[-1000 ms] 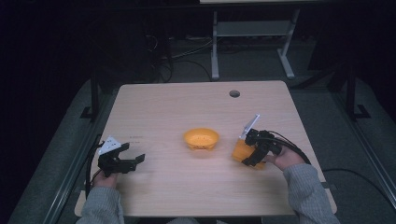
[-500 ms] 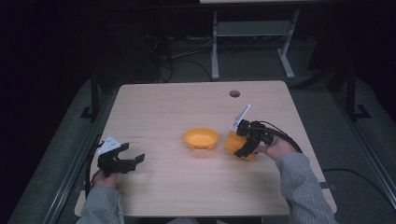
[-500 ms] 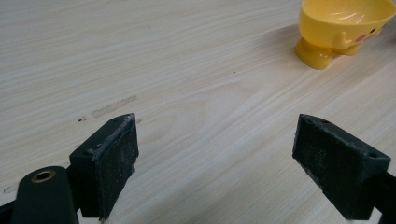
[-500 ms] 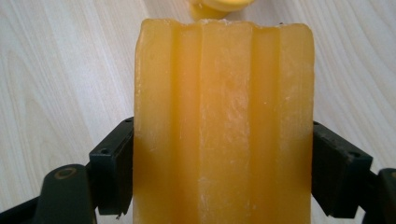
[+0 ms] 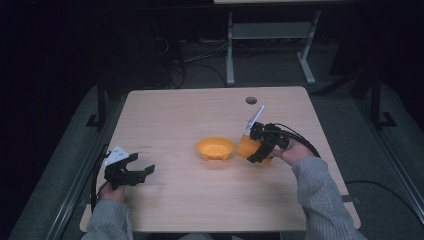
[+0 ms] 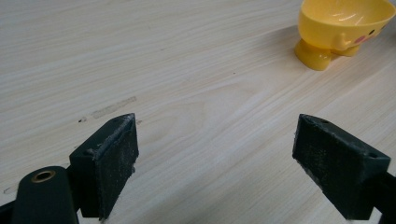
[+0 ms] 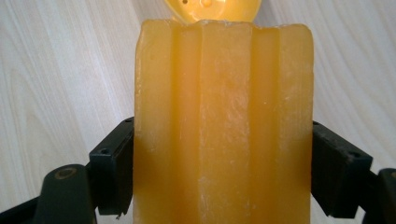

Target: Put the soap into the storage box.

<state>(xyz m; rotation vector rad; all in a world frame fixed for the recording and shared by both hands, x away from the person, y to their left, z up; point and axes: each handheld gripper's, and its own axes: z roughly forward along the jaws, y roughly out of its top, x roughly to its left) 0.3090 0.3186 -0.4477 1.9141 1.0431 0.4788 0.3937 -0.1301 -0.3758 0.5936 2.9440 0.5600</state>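
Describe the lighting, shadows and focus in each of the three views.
High view: dim, the floor around the table nearly black, the small yellow bowl soft. Left gripper view: bright and even, wood grain sharp, the bowl glossy with a soft shadow at its foot. Right gripper view: the orange block, clamped in the right gripper, looks waxy and slightly soft.

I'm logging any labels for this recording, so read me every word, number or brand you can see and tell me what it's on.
There is no readable text.
Yellow bowl: painted face marks, no letters.
Orange ribbed block held in the right gripper: plain, no print.
Left gripper: open, jaws unmarked.
Table: bare wood grain and a faint smudge, no writing.
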